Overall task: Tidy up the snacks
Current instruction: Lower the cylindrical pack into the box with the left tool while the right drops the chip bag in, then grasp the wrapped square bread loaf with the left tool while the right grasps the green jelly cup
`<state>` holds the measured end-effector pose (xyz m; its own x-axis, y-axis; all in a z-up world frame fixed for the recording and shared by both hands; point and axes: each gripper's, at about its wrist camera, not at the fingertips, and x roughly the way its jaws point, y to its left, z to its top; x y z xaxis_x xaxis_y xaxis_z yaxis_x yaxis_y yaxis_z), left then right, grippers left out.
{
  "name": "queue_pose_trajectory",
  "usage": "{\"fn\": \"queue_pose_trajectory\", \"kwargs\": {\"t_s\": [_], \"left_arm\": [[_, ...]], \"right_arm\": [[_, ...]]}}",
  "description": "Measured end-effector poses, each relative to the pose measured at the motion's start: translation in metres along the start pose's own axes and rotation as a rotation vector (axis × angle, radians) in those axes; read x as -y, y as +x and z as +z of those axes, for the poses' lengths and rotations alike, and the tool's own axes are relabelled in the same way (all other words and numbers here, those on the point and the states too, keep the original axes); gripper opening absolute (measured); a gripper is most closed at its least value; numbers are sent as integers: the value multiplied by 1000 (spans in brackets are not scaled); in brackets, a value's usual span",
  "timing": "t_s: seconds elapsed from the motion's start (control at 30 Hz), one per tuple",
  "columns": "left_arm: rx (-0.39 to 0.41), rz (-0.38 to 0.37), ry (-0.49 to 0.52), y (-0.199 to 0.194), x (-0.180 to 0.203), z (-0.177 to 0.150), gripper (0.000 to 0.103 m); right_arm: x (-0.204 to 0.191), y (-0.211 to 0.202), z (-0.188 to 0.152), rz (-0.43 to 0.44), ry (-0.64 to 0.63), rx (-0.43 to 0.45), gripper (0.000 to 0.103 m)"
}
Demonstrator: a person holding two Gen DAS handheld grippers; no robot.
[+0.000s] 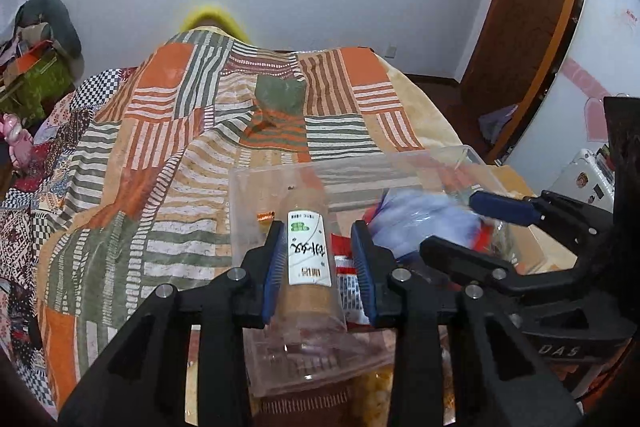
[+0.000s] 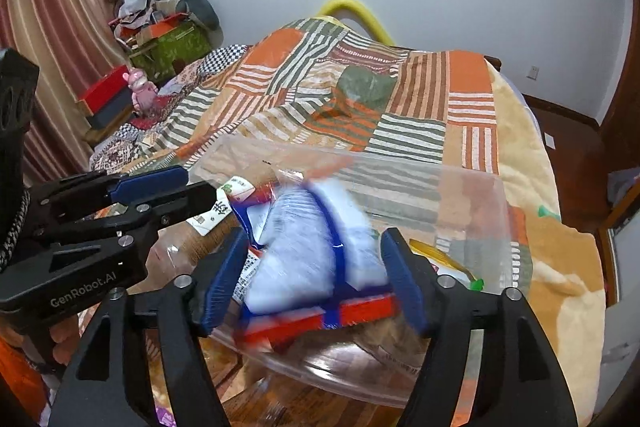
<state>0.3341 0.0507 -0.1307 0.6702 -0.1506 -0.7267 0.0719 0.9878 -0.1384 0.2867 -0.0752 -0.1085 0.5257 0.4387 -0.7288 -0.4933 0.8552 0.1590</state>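
Note:
A clear plastic bin (image 1: 460, 163) sits on the bed in front of me; its far wall shows in the right wrist view (image 2: 420, 183). My left gripper (image 1: 320, 259) straddles a brown bottle with a white label (image 1: 306, 255) lying in the bin; the left pad touches it, the right pad stands off with a gap. My right gripper (image 2: 316, 275) is spread wide around a blurred blue, white and red snack bag (image 2: 308, 267) over the bin, pads not pressing it. The bag shows in the left wrist view (image 1: 424, 219). The bottle's label shows beside the bag (image 2: 224, 203).
A patchwork quilt (image 1: 240, 115) covers the bed. Yellow snack packets (image 1: 372, 395) lie below the bin near me. Boxes and a pink toy (image 2: 142, 93) stand at the bed's left. A wooden door (image 1: 532, 7) is at the right.

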Motion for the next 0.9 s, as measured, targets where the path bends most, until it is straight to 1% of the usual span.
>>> {"fn": "queue_pose_trajectory", "kwargs": {"t_s": [0.03, 0.2, 0.33, 0.47, 0.53, 0.67, 0.77, 0.83, 0.9], "left_arm": [[-2, -5, -4, -3, -1, -1, 33], [4, -23, -38, -23, -10, -8, 35], [12, -16, -50, -40, -20, -16, 44], [0, 14, -42, -54, -32, -31, 52], [-10, 35, -35, -59, -39, -40, 58], [-55, 74, -20, -58, -52, -62, 63], [-99, 87, -16, -51, -62, -77, 66], [-128, 89, -21, -44, -68, -86, 70], [-158, 88, -32, -36, -73, -92, 71]], "right_arm": [[1, -1, 0, 1, 3, 4, 74], [4, -23, -5, -7, 1, 37, 74], [10, -41, -11, -22, 3, 70, 74], [18, -58, -19, -39, 14, 93, 74], [22, -64, -24, -50, 19, 99, 74], [33, -71, -38, -71, 32, 90, 74], [38, -72, -49, -91, 38, 71, 74], [43, -70, -58, -111, 46, 54, 74], [48, -68, -67, -115, 61, 33, 74]]}}
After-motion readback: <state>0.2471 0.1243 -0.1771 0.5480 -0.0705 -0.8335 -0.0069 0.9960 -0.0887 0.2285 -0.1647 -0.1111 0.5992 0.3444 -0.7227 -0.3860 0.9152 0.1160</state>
